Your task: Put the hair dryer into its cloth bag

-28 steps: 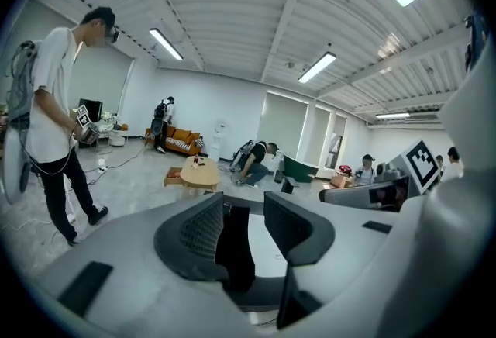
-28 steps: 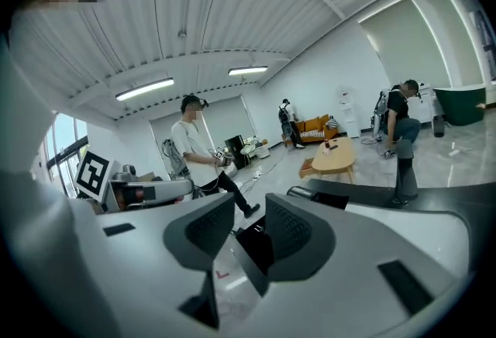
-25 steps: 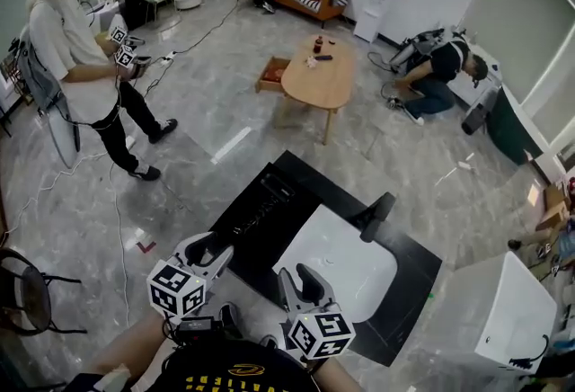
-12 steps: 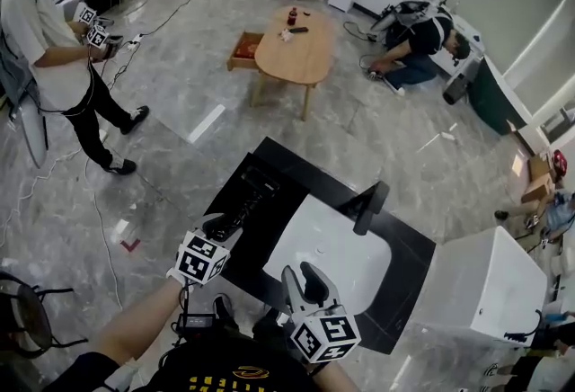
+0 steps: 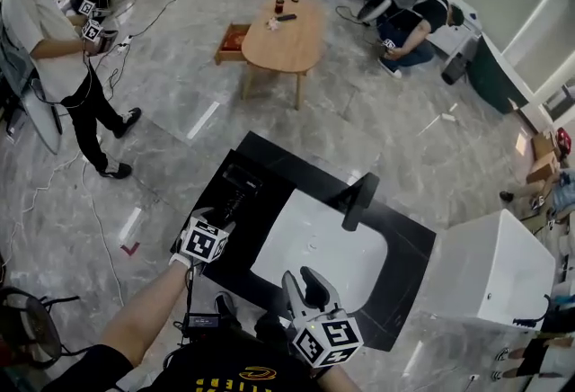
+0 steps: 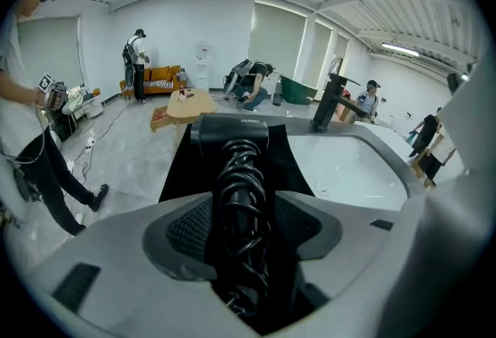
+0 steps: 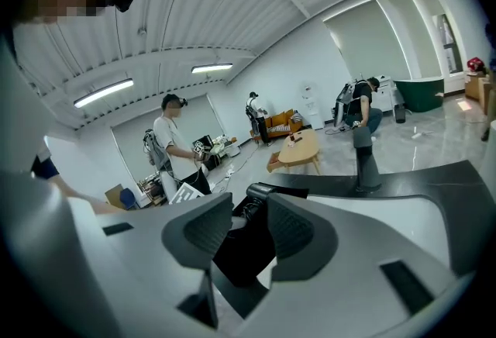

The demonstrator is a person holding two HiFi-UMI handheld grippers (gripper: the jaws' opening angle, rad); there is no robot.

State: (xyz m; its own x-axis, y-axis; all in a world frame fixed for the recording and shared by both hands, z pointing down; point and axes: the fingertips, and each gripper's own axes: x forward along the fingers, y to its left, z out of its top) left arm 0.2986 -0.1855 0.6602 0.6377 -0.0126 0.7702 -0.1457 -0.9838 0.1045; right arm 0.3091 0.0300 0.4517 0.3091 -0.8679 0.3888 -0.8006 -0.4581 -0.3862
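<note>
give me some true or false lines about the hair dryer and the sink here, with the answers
1. The cord is wound round the hair dryer handle. True.
2. The hair dryer lies inside the sink. False: it lies on the counter beside the sink.
3. The faucet is black. True.
4. The right gripper grips the hair dryer. False: its jaws stand apart, holding nothing.

Hair dryer (image 6: 230,132) barrel: small pale print, too small to read.
Black shirt (image 5: 225,365): yellow lettering and emblem, blurred and cut off, unreadable.
Readable text: none.
</note>
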